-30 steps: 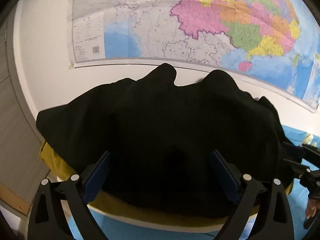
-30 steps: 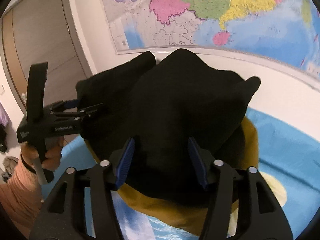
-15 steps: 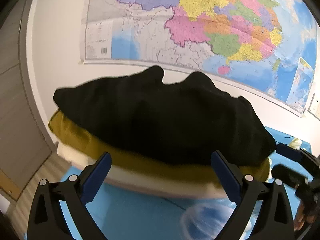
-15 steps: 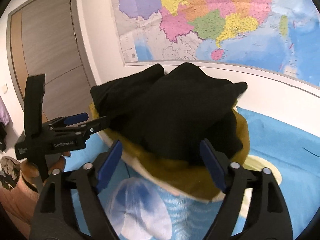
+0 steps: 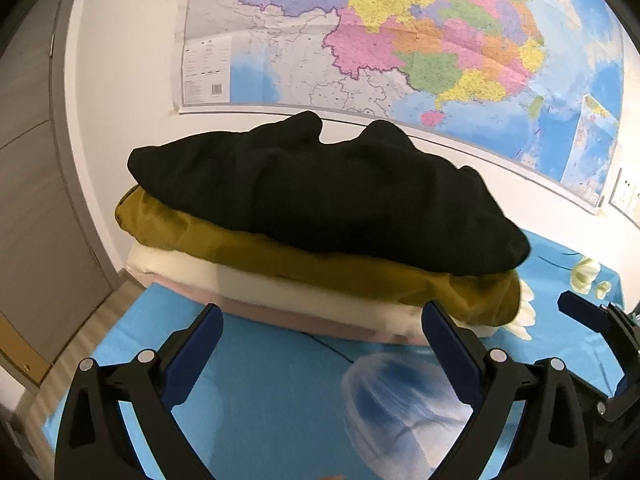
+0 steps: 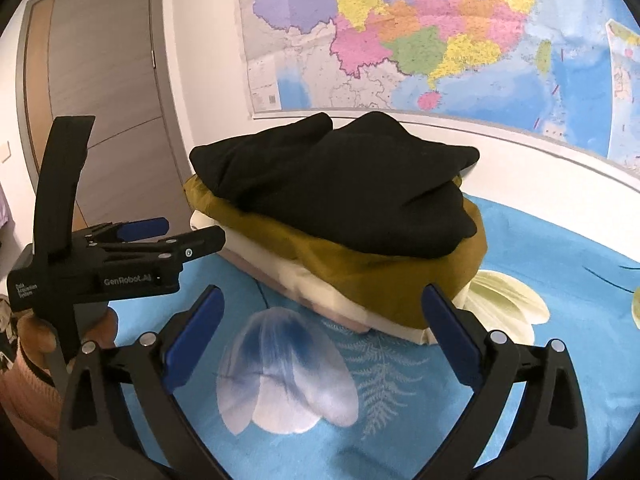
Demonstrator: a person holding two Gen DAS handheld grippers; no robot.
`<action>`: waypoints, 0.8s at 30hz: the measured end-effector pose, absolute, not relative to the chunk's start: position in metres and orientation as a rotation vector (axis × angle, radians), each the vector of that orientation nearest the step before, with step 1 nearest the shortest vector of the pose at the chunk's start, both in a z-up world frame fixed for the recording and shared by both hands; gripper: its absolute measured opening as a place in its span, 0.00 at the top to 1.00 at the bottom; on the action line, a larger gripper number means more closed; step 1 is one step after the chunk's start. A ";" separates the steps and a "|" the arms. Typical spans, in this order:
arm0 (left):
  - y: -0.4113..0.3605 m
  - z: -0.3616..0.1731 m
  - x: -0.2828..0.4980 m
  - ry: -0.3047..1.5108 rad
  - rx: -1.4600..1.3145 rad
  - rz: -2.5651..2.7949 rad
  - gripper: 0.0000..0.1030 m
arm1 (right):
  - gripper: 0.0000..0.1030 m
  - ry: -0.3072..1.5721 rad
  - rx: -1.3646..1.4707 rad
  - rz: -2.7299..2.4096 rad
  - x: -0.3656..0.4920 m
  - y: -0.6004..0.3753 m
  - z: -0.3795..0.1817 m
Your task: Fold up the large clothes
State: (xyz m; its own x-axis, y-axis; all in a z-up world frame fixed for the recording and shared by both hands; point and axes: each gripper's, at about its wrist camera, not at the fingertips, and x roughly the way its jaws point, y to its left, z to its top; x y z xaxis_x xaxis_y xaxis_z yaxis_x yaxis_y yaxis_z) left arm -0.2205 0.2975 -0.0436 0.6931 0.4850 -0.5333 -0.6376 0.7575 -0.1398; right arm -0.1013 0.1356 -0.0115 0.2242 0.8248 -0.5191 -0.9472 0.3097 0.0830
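Note:
A folded black garment (image 5: 328, 192) lies on top of a stack at the far end of the blue bed sheet (image 5: 260, 392), against the wall. It also shows in the right wrist view (image 6: 340, 192). Under it lie a mustard garment (image 5: 320, 264), a cream one (image 5: 280, 292) and a pink one (image 5: 280, 316). My left gripper (image 5: 320, 344) is open and empty, a short way in front of the stack; it also shows in the right wrist view (image 6: 160, 236). My right gripper (image 6: 322, 328) is open and empty, in front of the stack.
A large wall map (image 5: 400, 48) hangs behind the stack. A grey door (image 6: 100, 92) stands at the left. The sheet has a white-blue flower print (image 6: 284, 368) just in front of my grippers. A wall socket (image 5: 624, 196) is at the right.
Both grippers have let go of the black garment, opened wide and drawn back from the stack. The black garment now rests on the stack.

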 end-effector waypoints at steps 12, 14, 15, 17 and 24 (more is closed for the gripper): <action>0.267 -0.058 -0.239 0.513 -0.352 0.631 0.07 | 0.06 0.520 -0.278 1.227 -0.119 0.114 -0.017; 0.264 -0.060 -0.241 0.519 -0.356 0.619 0.07 | 0.06 0.518 -0.277 1.224 -0.121 0.111 -0.018; 0.262 -0.060 -0.241 0.523 -0.357 0.620 0.07 | 0.06 0.518 -0.278 1.223 -0.122 0.110 -0.019; 0.258 -0.061 -0.243 0.519 -0.354 0.617 0.07 | 0.06 0.518 -0.274 1.217 -0.122 0.106 -0.019; 0.250 -0.057 -0.250 0.502 -0.342 0.637 0.07 | 0.06 0.519 -0.266 1.213 -0.127 0.098 -0.018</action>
State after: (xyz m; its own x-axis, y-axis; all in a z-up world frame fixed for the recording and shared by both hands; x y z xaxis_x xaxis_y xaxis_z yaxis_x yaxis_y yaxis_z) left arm -0.2503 0.2505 -0.0573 0.6915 0.4776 -0.5420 -0.6384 0.7551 -0.1491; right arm -0.1269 0.0983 -0.0183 0.2534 0.8190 -0.5148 -0.9377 0.3387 0.0773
